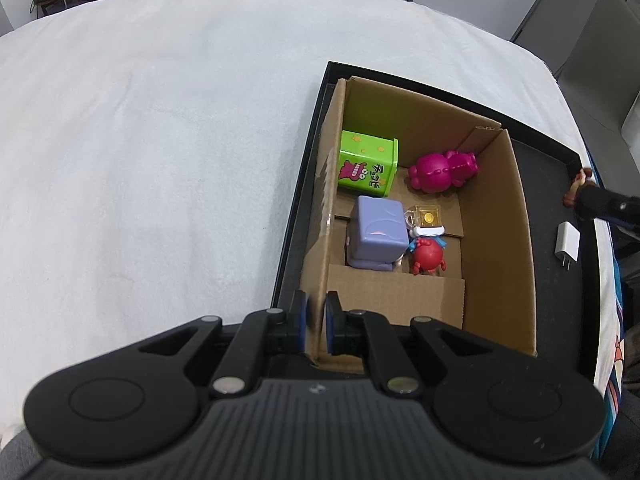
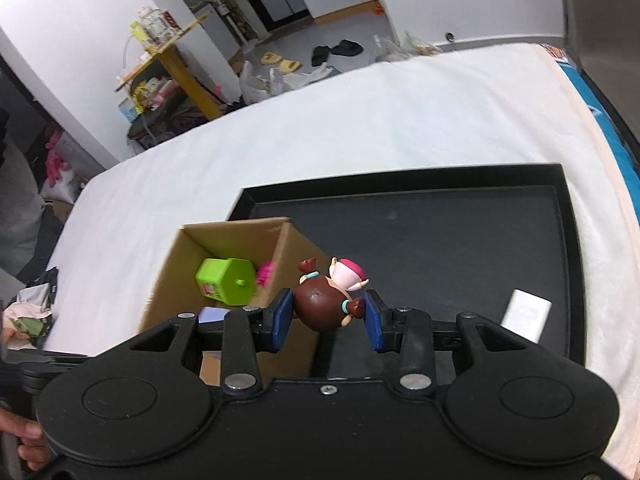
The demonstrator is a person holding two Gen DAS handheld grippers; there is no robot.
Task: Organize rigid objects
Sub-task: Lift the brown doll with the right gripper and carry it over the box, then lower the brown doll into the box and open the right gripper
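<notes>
We are clamping the left gripper (image 1: 316,326) on the cardboard box (image 1: 496,236) wall, the box sitting in the black tray (image 2: 440,240). We are gripping the brown-haired figurine (image 2: 326,304) in the right gripper (image 2: 327,318), above the tray beside the box.

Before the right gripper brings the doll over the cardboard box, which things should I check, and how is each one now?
1. Right gripper grips the brown-haired doll: ok, both pads touch it.
2. Left gripper steadies the cardboard box: ok, jaws shut on its wall.
3. Free floor inside the box: ok, bare to the right of the red figure.
4. Doll clear of the box rim: cannot tell.
5. White charger out of the path: ok, on the black tray.
</notes>
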